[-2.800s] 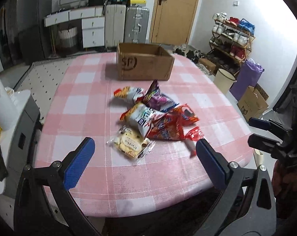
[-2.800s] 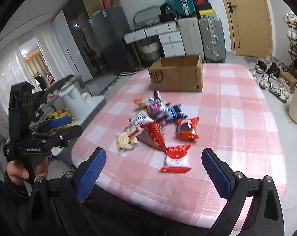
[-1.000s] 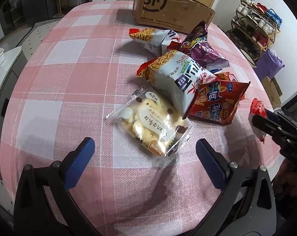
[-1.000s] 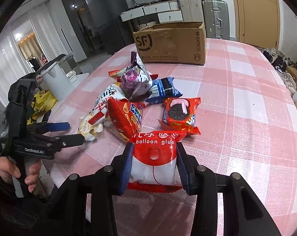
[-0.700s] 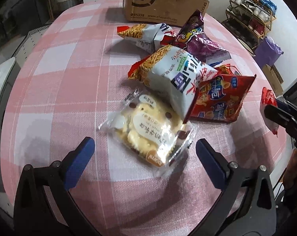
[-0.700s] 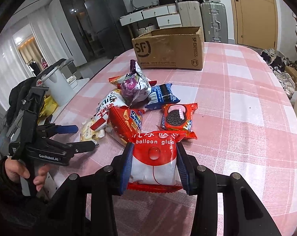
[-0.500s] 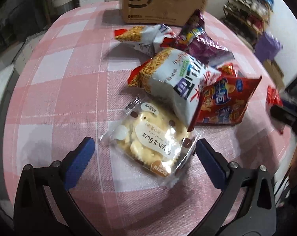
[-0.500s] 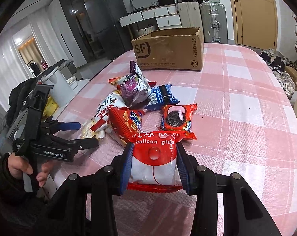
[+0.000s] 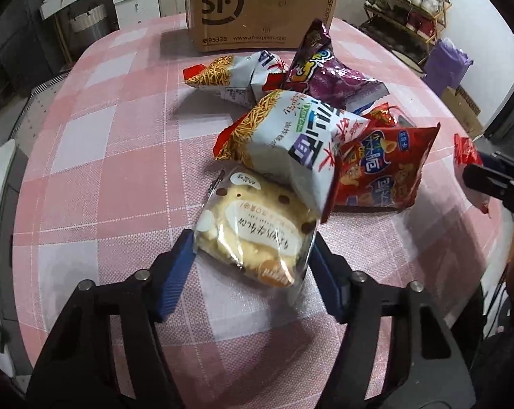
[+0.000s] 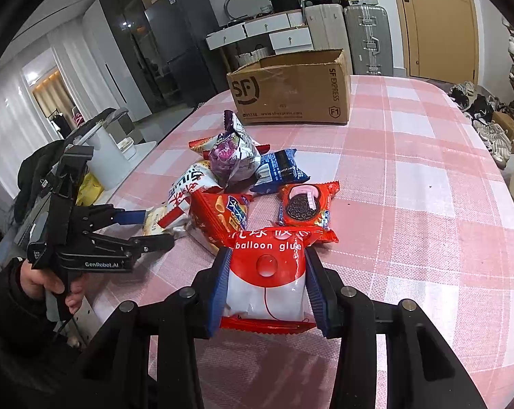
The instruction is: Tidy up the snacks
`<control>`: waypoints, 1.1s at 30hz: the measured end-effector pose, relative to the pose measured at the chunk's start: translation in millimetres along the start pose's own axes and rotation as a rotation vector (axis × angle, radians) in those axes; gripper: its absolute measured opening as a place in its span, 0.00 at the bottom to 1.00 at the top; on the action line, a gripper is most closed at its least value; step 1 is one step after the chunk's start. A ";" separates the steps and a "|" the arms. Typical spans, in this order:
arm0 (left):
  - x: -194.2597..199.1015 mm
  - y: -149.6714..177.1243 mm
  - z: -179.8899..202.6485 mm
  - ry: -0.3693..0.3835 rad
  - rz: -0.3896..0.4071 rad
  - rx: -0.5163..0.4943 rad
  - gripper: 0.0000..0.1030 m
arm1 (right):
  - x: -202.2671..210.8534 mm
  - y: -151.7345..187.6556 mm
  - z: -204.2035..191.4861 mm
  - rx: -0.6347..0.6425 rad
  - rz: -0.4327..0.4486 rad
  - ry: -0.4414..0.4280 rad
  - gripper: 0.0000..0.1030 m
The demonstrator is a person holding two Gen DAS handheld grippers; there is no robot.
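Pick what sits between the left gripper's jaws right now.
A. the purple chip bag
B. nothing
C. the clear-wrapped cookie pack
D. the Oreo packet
C: in the left wrist view the left gripper has just been closing, its jaws against both sides of the clear-wrapped cookie pack on the checked tablecloth.

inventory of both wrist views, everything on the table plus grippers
cardboard box: 1, brown, far end of table, open top
noodle snack bags: 2, white and orange, mid pile
purple bag: 1, behind the noodle bags
red chip bag: 1, right of pile
blue packet: 1, beside purple bag
cookie packet: 1, red, near edge of pile
cracker pack: 1, clear and yellow, between left pads
balloon glue bag: 1, red and white, in right grip
table: 1, pink check cloth
left gripper: just closed onto cracker pack
right gripper: shut on balloon glue bag
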State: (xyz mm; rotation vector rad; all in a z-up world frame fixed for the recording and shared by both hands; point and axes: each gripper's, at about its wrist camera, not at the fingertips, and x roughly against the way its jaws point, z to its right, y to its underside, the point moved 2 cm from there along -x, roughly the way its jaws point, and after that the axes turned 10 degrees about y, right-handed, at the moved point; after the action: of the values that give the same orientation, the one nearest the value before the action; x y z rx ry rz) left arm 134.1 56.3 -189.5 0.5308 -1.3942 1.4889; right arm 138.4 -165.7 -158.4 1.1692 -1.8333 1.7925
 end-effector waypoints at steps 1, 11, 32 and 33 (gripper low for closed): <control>0.9 0.0 -1.2 0.003 0.003 0.003 0.58 | 0.5 0.0 0.2 0.000 0.001 0.001 0.41; 11.2 13.5 -1.1 0.027 0.017 0.036 0.58 | 9.1 -2.8 1.5 -0.015 0.019 -0.004 0.41; 102.5 8.2 18.0 0.038 0.185 0.013 0.58 | 38.4 -29.0 -9.8 -0.018 0.090 -0.062 0.41; 106.3 5.4 19.7 0.040 0.192 0.008 0.58 | 40.2 -31.6 -10.9 -0.015 0.095 -0.064 0.41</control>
State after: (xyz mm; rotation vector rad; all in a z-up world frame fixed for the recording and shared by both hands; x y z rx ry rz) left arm 79.3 76.7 -98.4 0.3785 -1.4407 1.6495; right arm 133.4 -164.5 -106.4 1.1648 -1.9664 1.8082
